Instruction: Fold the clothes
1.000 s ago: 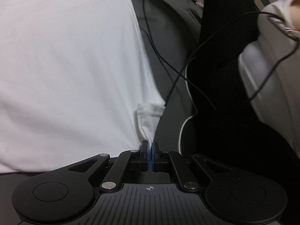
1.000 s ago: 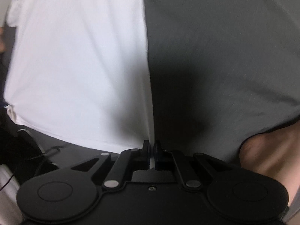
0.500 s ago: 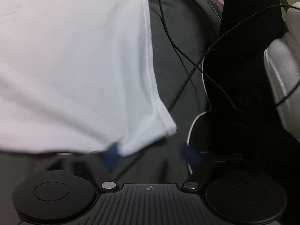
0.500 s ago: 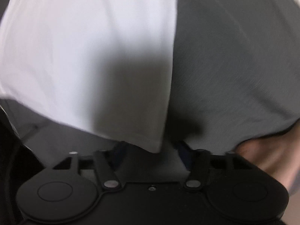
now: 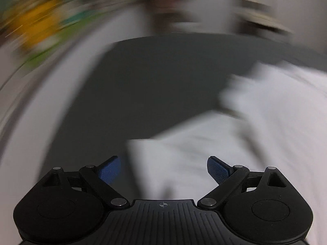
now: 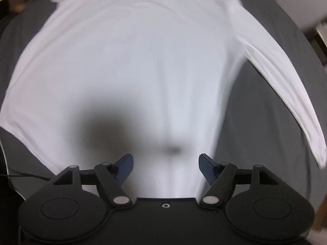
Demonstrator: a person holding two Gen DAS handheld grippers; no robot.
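A white T-shirt [image 6: 132, 61] lies spread on a dark grey surface [image 6: 265, 122], filling most of the right wrist view, with one sleeve [image 6: 282, 77] stretching to the right. My right gripper [image 6: 166, 166] hovers open above its lower part, nothing between the blue pads [image 6: 206, 168]. In the blurred left wrist view the same white T-shirt [image 5: 235, 143] covers the lower right. My left gripper [image 5: 163, 168] is open over the shirt's corner, empty, its blue pads [image 5: 109, 169] wide apart.
The grey surface [image 5: 153, 81] extends ahead of the left gripper. Beyond it are a pale band and blurred yellow-green shapes [image 5: 38, 24] at upper left. A thin black cable [image 6: 22, 176] runs at the left edge of the right wrist view.
Both grippers, shut on the shirt's edge a second ago, have opened and let it go. Both cameras have swung fast; the left view now faces away from the person.
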